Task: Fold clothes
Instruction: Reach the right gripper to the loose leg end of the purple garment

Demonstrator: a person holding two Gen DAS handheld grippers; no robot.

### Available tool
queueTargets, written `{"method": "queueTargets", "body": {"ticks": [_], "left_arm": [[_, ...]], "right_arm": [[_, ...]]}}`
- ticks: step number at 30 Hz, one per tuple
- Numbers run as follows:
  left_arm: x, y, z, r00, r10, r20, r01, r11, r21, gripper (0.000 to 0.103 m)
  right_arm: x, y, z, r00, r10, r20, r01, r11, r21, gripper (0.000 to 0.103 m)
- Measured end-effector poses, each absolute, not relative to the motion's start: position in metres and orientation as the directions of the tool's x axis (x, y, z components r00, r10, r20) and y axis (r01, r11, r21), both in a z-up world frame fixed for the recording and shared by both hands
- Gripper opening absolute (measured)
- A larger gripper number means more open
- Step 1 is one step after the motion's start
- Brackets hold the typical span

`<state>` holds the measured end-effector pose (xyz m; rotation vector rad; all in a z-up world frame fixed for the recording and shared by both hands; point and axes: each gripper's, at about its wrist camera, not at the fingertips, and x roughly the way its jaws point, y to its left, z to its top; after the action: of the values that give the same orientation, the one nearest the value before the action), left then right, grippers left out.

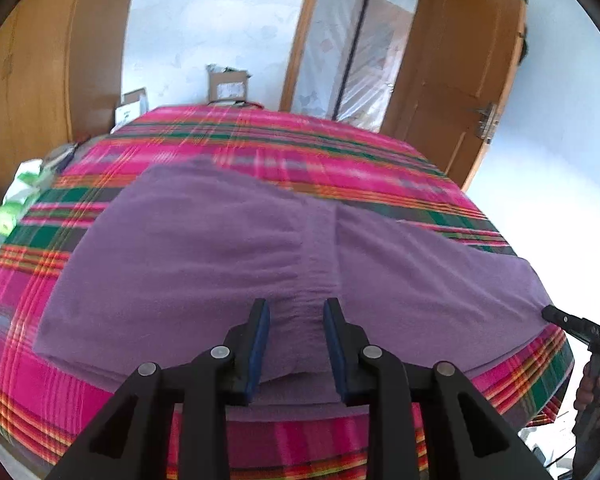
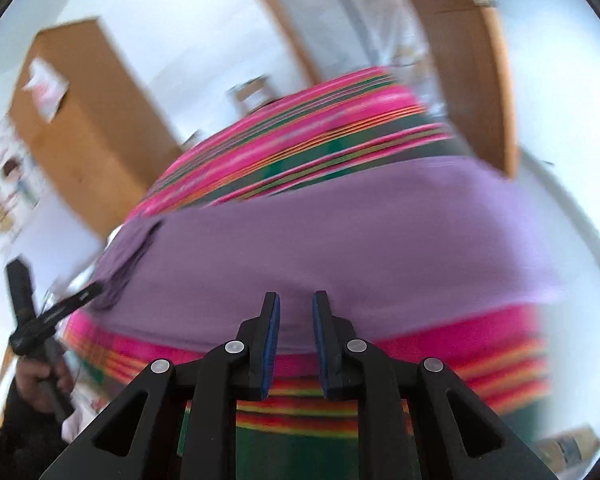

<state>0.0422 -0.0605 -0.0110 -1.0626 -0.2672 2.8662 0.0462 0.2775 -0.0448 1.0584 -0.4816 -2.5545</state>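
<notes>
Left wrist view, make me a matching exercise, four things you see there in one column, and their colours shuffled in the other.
Things:
1. garment
2. bedspread
3. door
4. left gripper pads

Colours:
A. wooden brown
B. blue
C. purple
D. pink plaid with green and orange stripes

Pairs: 1-C, 2-D, 3-A, 4-B

Both pictures were bright, lit by soft, even daylight with no hard shadows. The white wall (image 1: 204, 20) looked washed out, almost glaring. Fisheye distortion bowed the bed cover (image 1: 260, 148) and bent the wooden door (image 1: 460, 80), and a dark ring closed each corner. The left wrist view was fairly sharp, slightly soft far off. The right wrist view was smeared by motion blur across the purple cloth (image 2: 340, 232) and cupboard (image 2: 88, 128).
</notes>
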Motion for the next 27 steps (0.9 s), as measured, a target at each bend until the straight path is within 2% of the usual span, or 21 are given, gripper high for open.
{"method": "queueTargets", "body": {"ticks": [4,5,11,16,23,27], "left_arm": [[0.030,-0.024,-0.007,-0.746,0.199,-0.635,-0.126,-0.979,-0.160,0.028],[0.026,-0.014,-0.009,-0.736,0.218,-0.641,-0.155,-0.976,-0.155,0.028],[0.012,0.036,-0.031,-0.645,0.308,-0.700,-0.298,-0.944,-0.141,0.028],[0.022,0.049,-0.037,-0.650,0.299,-0.699,-0.324,-0.941,-0.101,0.028],[0.021,0.045,-0.033,-0.647,0.307,-0.698,-0.316,-0.941,-0.121,0.028],[0.011,0.045,-0.033,-0.651,0.297,-0.699,-0.303,-0.945,-0.119,0.028]], "right_arm": [[0.051,0.306,-0.042,-0.718,-0.358,-0.597,0.070,-0.891,0.449,0.018],[0.051,0.302,-0.040,-0.721,-0.357,-0.594,0.076,-0.892,0.445,0.022],[0.043,0.241,-0.035,-0.665,-0.483,-0.570,0.262,-0.865,0.427,0.023],[0.040,0.241,-0.045,-0.658,-0.461,-0.595,0.262,-0.881,0.393,0.019],[0.030,0.308,-0.045,-0.723,-0.361,-0.589,0.073,-0.887,0.456,0.020],[0.029,0.298,-0.038,-0.727,-0.349,-0.591,0.085,-0.900,0.427,0.025]]}}
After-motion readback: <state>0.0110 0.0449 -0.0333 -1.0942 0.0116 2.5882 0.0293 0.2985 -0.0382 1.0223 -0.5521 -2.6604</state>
